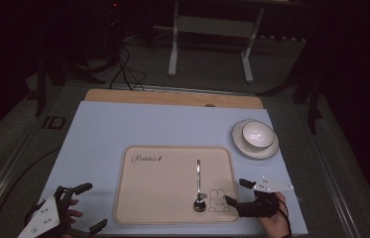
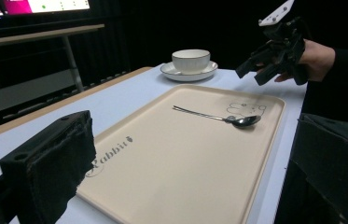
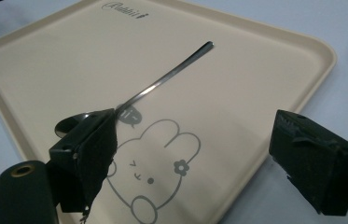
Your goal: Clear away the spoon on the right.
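High view: the spoon (image 1: 199, 186) lies on the beige tray (image 1: 162, 198), bowl end by the rabbit drawing (image 1: 217, 201) near the tray's front right corner. The right gripper (image 1: 236, 191) hovers released just beside that corner. The left gripper (image 1: 91, 206) waits released at the surface's front left corner, while a bowl (image 1: 257, 134) on a saucer (image 1: 239, 144) sits by the right edge.

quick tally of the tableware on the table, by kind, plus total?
Tray: 1
Spoon: 1, lying on the tray
Bowl: 1, sitting on the saucer
Saucer: 1
Total: 4
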